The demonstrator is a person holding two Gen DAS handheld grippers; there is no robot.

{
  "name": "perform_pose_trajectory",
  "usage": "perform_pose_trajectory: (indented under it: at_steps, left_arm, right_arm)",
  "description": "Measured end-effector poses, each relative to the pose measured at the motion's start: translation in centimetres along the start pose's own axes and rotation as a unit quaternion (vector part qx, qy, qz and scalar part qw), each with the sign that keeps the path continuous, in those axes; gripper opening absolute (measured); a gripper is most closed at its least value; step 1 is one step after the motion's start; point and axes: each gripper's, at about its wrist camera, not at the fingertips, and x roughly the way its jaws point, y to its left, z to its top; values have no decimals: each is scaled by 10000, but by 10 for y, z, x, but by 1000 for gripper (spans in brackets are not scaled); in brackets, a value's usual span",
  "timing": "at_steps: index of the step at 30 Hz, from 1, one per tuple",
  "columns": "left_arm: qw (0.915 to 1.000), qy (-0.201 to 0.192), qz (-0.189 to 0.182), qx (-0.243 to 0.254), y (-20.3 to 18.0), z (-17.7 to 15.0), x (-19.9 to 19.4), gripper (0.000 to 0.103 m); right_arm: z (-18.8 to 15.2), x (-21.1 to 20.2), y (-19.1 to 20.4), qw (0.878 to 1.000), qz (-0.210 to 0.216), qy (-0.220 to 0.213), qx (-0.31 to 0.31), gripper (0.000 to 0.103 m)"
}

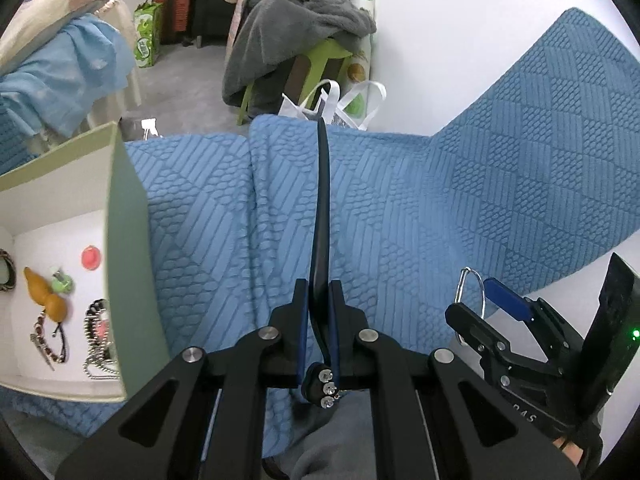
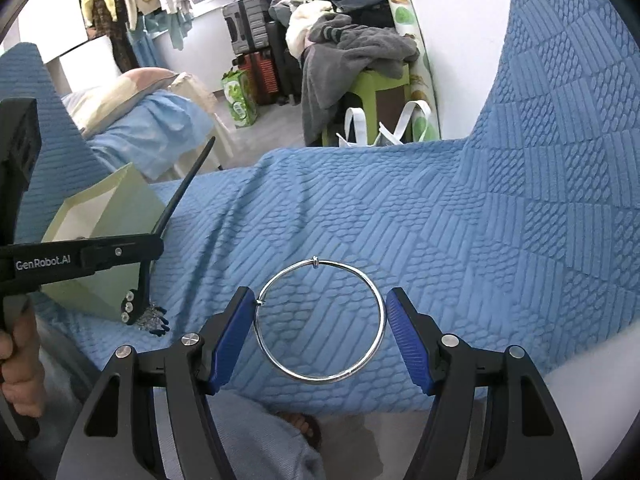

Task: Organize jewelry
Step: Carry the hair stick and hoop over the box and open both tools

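Note:
My left gripper (image 1: pixel 319 285) is shut on a long black hair stick (image 1: pixel 322 200). Its rhinestone head (image 1: pixel 325 388) pokes out behind the pads, and its tip points away over the bed. To its left stands an open pale green box (image 1: pixel 120 216) holding an orange gourd pendant (image 1: pixel 44 294), a green bead (image 1: pixel 62 283), a red disc (image 1: pixel 91 258) and chains (image 1: pixel 98 332). My right gripper (image 2: pixel 318 292) is shut on a thin silver bangle (image 2: pixel 315 263), one blue pad on each side of the ring. The right wrist view also shows the left gripper (image 2: pixel 148 248) with the stick (image 2: pixel 182 188) beside the box (image 2: pixel 108 208).
A blue textured blanket (image 2: pixel 460 220) covers the bed under both grippers. The person's grey trousers (image 1: pixel 332 440) and a sandalled foot (image 2: pixel 304 428) are below. Beyond the bed are a green stool (image 2: pixel 372 88) heaped with clothes, a white bag (image 1: pixel 332 108) and suitcases (image 2: pixel 256 40).

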Motion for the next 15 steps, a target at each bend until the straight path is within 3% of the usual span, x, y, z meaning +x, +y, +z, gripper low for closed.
perform_pose_trajectory:
  at_steps: [7, 15]
  left_arm:
    - [9990, -431, -74, 52, 5, 14, -52, 9]
    - [9945, -1026, 200, 93, 33, 35, -122, 9]
  right_arm:
    - [33, -33, 24, 9989, 67, -421, -174, 66]
    - [82, -64, 75, 9936, 443, -912, -491, 66]
